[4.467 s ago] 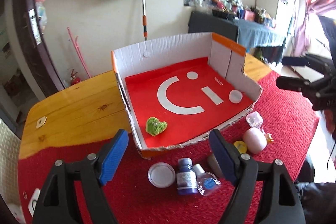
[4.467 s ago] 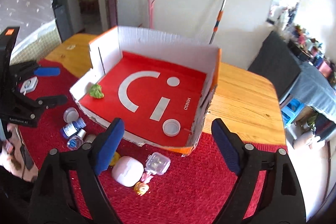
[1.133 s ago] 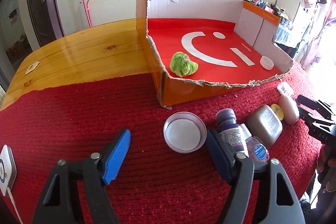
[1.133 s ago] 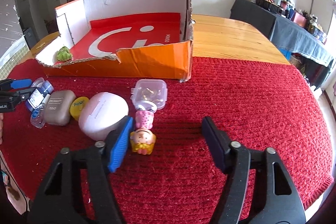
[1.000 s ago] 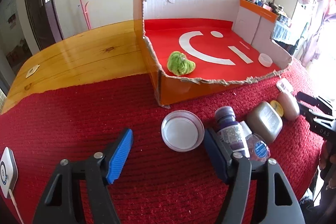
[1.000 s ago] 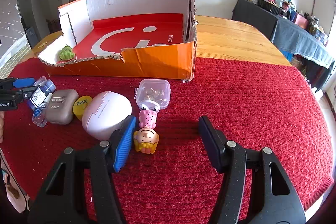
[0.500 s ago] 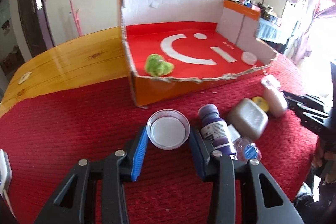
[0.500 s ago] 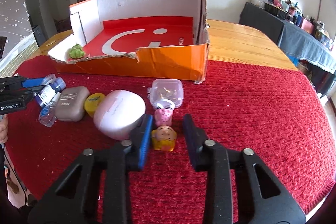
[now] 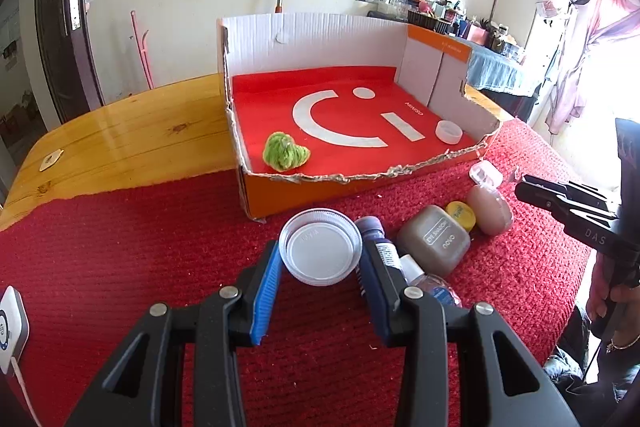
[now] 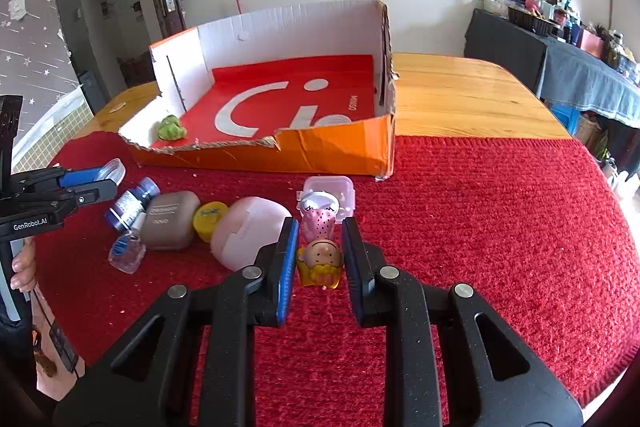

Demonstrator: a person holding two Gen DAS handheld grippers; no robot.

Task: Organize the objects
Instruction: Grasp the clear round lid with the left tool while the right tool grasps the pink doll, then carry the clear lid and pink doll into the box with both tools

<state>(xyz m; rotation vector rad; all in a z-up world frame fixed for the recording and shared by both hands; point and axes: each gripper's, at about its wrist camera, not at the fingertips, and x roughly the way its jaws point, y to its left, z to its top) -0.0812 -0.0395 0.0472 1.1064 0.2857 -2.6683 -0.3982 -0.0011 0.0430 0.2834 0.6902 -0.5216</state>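
The left tool (image 9: 320, 273) clasped a clear lid (image 9: 320, 246), half hiding the blue bottle (image 9: 378, 239); the right tool (image 10: 319, 259) clenched a small figurine (image 10: 320, 261).

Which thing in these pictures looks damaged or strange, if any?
The cardboard box looks damaged: its near wall is torn down to a ragged, frayed edge, lower than the other walls. The blue bottle lies on its side on the red mat.
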